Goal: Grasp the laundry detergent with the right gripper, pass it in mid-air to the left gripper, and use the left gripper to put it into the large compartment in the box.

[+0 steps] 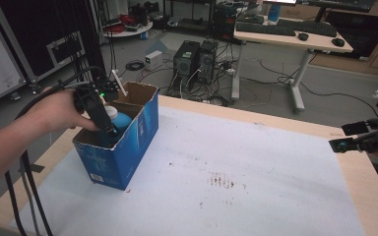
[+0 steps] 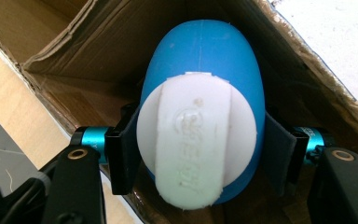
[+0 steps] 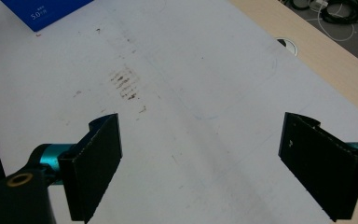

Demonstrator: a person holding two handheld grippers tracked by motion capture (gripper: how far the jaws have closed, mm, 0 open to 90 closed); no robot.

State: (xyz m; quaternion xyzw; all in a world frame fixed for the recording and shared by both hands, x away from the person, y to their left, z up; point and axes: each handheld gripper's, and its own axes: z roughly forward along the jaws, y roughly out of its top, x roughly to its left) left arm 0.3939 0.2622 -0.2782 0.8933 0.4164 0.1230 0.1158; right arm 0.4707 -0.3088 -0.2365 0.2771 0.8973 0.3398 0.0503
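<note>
An open blue cardboard box (image 1: pixel 128 142) stands on the table's left side. Inside it is a blue egg-shaped bottle (image 1: pixel 122 119) with a white cap (image 2: pixel 196 144). My left gripper (image 1: pixel 109 129) reaches down into the box from the left, held by a hand. In the left gripper view its pads (image 2: pixel 125 149) press on both sides of the bottle (image 2: pixel 200 60), so the left gripper (image 2: pixel 198 158) is shut on it. My right gripper (image 1: pixel 347 142) hovers at the table's right edge. It (image 3: pixel 200 163) stands open above the white mat with nothing between its jaws.
A white mat (image 1: pixel 256 162) covers the wooden table, with a brown stain (image 1: pixel 221 182) near the middle. The box's brown flaps (image 2: pixel 51 42) rise around the bottle. Computer towers (image 1: pixel 195 59) and a desk (image 1: pixel 285 37) stand on the floor beyond the far edge.
</note>
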